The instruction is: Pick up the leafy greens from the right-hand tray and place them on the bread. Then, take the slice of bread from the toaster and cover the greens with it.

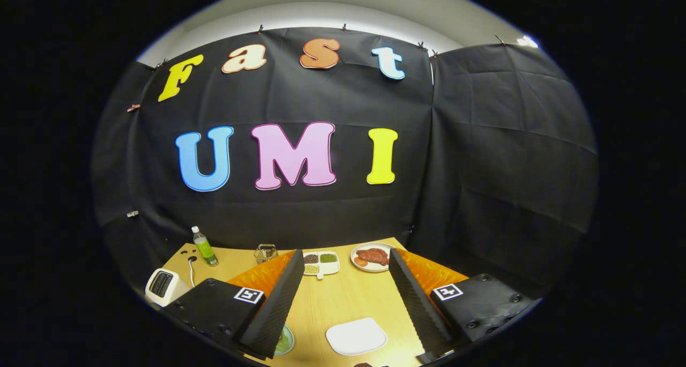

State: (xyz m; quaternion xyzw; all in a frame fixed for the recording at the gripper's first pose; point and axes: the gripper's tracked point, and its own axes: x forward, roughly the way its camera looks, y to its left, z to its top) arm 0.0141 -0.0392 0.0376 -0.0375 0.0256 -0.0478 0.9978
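My gripper is held high over a wooden table, open, with nothing between its fingers. A white toaster stands to the left of the left finger, near the table's edge; its slots look dark and I cannot tell whether bread is inside. A small plate with something green peeks out from behind the left finger, mostly hidden. Between the fingers and close below lies a bare white rounded plate.
Beyond the fingertips sit a white divided tray of beans and a white plate with red meat. A green bottle and a small wire basket stand at the back left. The toaster's cord runs across the table.
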